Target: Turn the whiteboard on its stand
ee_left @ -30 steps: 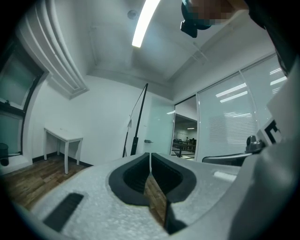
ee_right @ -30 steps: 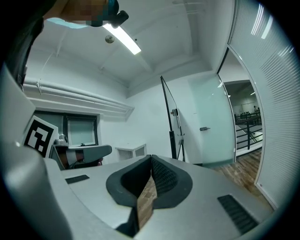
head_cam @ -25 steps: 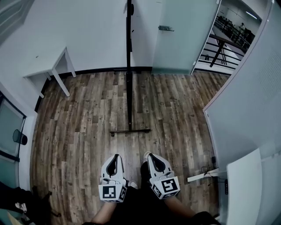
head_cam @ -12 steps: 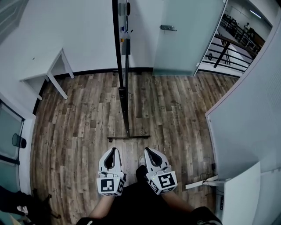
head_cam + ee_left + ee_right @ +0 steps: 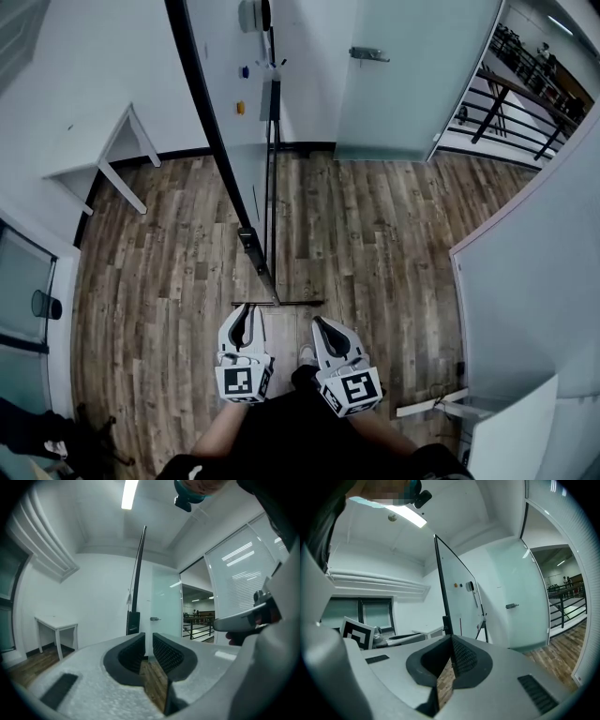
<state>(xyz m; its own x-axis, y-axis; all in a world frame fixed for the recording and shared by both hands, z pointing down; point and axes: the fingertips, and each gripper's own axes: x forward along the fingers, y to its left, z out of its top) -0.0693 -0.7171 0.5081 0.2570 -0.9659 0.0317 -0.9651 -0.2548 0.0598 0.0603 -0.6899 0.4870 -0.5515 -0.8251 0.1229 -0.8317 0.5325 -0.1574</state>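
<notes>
Left gripper (image 5: 241,312) fingers (image 5: 165,654) are sitting almost together, only a sliver between, nothing in it, right gripper (image 5: 323,325) fingers (image 5: 461,658) are meeting tip to tip on nothing, both pointing at the whiteboard (image 5: 234,150) standing nearly edge-on on its stand (image 5: 277,303) on the wood floor (image 5: 375,234) just ahead.

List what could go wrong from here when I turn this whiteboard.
1. The stand's foot bar lies on the floor just ahead of the left tool and right tool; a step might catch it.
2. Both tools are shut and empty, so a push on the whiteboard edge could slip off.
3. A hard swing may shake off its magnets.
</notes>
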